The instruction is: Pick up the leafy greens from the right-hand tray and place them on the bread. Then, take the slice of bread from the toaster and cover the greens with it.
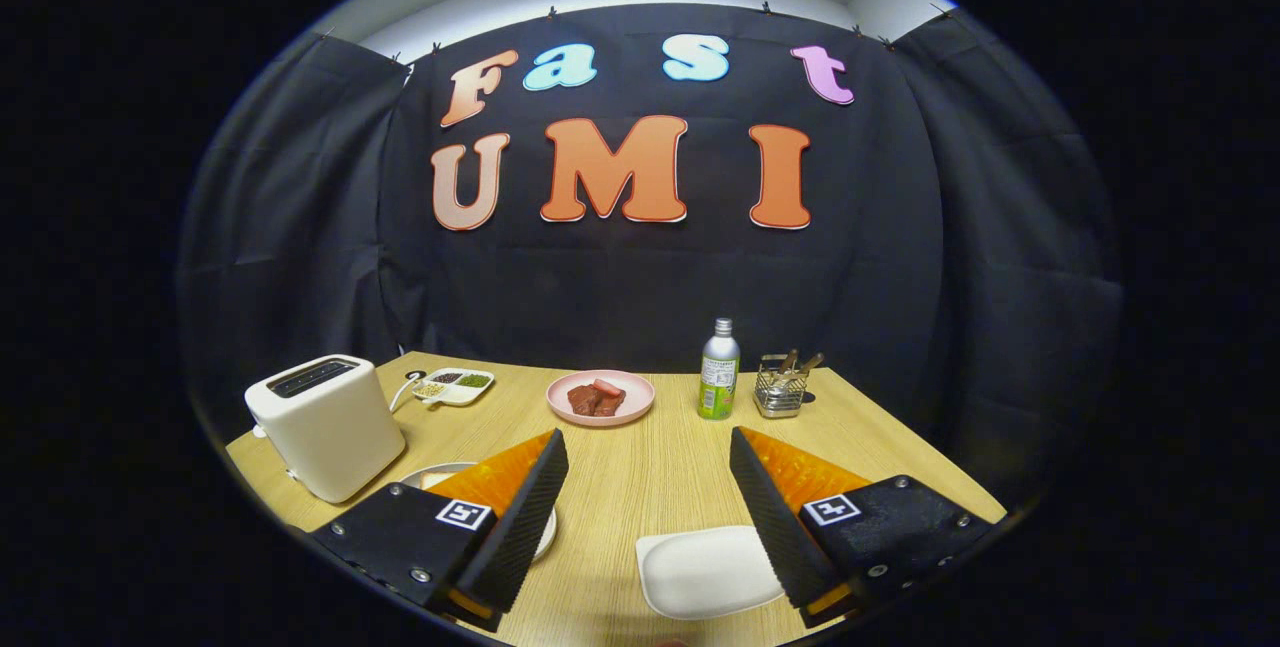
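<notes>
I hold the gripper [648, 487] wide open above the table [640, 467], gripping nothing. The white tray [700, 572] lies near, just inside the right finger; I cannot make out greens on it. The toaster [325, 424] stands far left.

The gripper [648, 517] hovers with fingers spread wide above the wooden surface [640, 467]; a white tray [705, 572] lies between them, toaster [325, 424] beyond-left.

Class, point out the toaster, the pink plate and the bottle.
toaster [335, 432]: gripper view, on its front side.
pink plate [560, 389]: gripper view, on its bare rim.
bottle [718, 382]: gripper view, on its label.
</notes>
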Action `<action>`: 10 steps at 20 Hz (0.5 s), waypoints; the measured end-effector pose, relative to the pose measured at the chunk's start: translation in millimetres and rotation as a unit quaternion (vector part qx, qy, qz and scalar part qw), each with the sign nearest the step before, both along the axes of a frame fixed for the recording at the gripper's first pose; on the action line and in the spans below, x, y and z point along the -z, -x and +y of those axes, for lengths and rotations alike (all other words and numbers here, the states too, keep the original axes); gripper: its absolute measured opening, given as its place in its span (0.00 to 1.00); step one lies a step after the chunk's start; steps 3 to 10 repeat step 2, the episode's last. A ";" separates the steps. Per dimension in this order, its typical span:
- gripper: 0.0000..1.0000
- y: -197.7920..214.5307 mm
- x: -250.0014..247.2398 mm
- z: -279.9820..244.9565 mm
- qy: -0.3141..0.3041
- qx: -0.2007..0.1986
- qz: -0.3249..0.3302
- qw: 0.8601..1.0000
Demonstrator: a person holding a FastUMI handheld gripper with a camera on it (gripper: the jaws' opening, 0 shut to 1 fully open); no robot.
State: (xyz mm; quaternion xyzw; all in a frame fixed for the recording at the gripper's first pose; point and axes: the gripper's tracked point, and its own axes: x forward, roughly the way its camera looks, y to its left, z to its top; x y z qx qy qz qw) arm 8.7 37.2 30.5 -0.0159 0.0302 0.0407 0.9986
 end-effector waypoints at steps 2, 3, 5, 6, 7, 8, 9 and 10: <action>0.98 0.0 4.1 -5.2 0.003 0.005 0.003 1.000; 0.98 0.0 4.1 -5.2 0.003 0.005 0.003 1.000; 0.98 0.0 4.1 -5.2 0.003 0.005 0.003 1.000; 0.98 0.0 4.1 -5.2 0.003 0.005 0.003 1.000; 0.98 0.0 4.1 -5.2 0.003 0.005 0.003 1.000; 0.98 0.0 4.1 -5.2 0.003 0.005 0.003 1.000; 0.98 0.0 4.1 -5.2 0.003 0.005 0.003 1.000; 0.98 0.0 4.1 -5.2 0.003 0.005 0.003 1.000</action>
